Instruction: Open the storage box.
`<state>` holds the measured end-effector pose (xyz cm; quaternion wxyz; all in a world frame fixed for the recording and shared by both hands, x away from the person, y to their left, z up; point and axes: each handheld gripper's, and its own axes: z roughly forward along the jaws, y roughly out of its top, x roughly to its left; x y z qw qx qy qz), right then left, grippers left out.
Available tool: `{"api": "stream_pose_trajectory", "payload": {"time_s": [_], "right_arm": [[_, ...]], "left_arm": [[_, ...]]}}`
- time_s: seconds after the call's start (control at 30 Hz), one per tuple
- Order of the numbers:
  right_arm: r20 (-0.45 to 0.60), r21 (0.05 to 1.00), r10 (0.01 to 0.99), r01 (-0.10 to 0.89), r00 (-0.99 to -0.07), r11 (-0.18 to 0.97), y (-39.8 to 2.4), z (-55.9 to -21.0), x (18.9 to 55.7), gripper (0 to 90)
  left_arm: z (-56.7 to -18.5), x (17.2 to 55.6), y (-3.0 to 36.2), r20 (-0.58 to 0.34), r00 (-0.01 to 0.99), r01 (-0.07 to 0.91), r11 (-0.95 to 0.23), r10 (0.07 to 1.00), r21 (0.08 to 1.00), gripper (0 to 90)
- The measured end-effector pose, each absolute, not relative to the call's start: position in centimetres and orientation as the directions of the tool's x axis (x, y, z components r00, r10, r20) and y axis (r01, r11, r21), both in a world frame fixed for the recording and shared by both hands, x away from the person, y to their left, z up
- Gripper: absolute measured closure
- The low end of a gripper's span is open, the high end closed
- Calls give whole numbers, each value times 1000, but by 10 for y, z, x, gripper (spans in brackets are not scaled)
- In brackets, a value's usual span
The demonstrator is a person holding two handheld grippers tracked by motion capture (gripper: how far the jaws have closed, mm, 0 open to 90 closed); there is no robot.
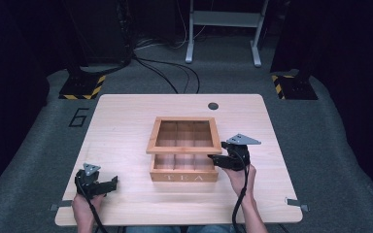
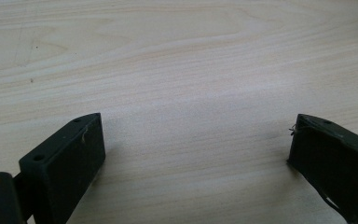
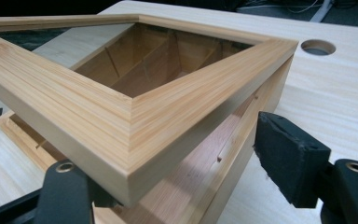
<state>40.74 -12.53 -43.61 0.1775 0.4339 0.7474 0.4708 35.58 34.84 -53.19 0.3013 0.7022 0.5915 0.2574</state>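
Observation:
A wooden tea box (image 1: 184,175) marked TEA stands in the middle of the table, its inside split into several compartments. Its framed window lid (image 1: 183,149) is tilted up at the front, above the base. My right gripper (image 1: 216,159) is at the lid's front right corner. In the right gripper view that lid (image 3: 121,116) corner lies between the jaws of my right gripper (image 3: 177,172). The right pad (image 3: 284,149) stands apart from the wood and the left jaw is partly hidden under the lid. My left gripper (image 1: 109,183) rests open near the front left, with bare table between the jaws of my left gripper (image 2: 196,140).
The light wood table (image 1: 126,121) has a round cable hole (image 1: 213,106) behind the box, and the same cable hole (image 3: 318,46) appears in the right gripper view. A metal clip (image 1: 294,202) sits at the front right edge. Beyond the table are cables and a white stand (image 1: 223,29).

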Motion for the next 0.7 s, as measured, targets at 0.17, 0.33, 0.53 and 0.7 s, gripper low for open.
{"api": "stream_pose_trajectory", "payload": {"time_s": [0.17,0.33,0.53,0.7], "right_arm": [[143,848,812,494,-566,194,-125,-444,404,296],[148,831,810,515,-568,209,-124,-451,401,301],[146,806,814,545,-562,231,-122,-462,398,307],[155,785,816,570,-557,241,-121,-468,397,330]], "left_arm": [[-532,356,348,5,168,676,-119,986,728,33],[-532,356,348,5,168,676,-119,986,727,33],[-532,356,348,4,169,676,-119,986,727,33],[-532,356,348,4,168,677,-118,986,727,33]]}}
